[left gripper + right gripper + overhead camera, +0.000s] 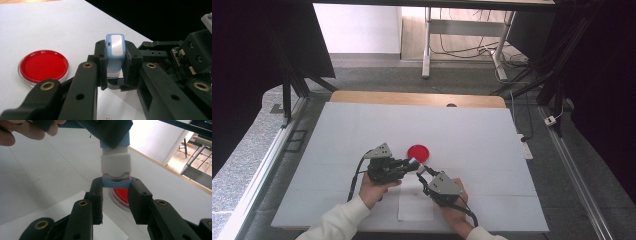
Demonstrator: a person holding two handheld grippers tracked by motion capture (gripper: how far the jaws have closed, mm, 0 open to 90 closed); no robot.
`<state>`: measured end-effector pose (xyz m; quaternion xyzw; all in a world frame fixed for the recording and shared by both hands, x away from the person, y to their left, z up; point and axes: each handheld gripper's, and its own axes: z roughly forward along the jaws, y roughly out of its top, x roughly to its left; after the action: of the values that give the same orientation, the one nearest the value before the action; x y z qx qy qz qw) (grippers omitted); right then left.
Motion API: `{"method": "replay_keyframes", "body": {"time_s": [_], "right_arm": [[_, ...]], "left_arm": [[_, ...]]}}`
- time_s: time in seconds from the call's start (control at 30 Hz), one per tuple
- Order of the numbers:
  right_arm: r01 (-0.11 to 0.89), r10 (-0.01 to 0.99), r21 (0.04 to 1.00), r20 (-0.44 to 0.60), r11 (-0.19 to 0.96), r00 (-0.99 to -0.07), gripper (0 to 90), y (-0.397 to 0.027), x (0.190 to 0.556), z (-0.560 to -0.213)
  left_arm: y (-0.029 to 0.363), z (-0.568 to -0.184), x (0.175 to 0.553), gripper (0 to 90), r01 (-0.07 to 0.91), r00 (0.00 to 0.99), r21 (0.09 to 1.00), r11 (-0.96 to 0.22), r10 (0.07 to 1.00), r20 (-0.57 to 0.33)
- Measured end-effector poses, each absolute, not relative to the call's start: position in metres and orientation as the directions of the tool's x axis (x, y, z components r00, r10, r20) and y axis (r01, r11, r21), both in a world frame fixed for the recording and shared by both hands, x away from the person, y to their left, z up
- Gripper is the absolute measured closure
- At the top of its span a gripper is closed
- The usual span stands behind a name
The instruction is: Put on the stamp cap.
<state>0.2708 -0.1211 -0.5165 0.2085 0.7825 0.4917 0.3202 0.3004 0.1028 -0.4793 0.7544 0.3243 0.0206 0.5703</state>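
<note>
High view: both tools meet over the middle of the white bench (pixel 472 130), just on the person's side of a red dish (pixel 418 152). The left tool (pixel 412 165) lies roughly level, pointing across toward the right tool (pixel 422 172); what sits between them is too small to make out here. A white paper sheet (pixel 415 207) lies flat on the bench between the two forearms.

Left gripper view: the left tool (pixel 115 65) is clamped on a small blue-and-white device (pixel 115 53), blue casing with a pale window facing the camera — the right tool's black body is close behind at the right. The red dish (pixel 43 66), a clear-rimmed round, rests on the bench to the left, apart from the device.

Right gripper view: the right tool (pixel 116 186) grips the device's (pixel 115 166) blue lower end; its white middle section rises to the left tool above. The red dish (pixel 121 195) shows beyond the jaws, partly hidden.
</note>
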Motion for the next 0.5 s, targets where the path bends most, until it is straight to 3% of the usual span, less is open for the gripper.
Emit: {"method": "replay_keyframes", "body": {"time_s": [0.5], "right_arm": [[-0.007, 0.642, 0.891, -0.333, 0.455, -0.691, 66.6, -0.1199, 0.2691, -0.517]], "left_arm": [[0.1012, -0.4792, 0.2993, 75.8, 0.473, 0.781, 0.868, -0.151, 0.528, -0.334]]}}
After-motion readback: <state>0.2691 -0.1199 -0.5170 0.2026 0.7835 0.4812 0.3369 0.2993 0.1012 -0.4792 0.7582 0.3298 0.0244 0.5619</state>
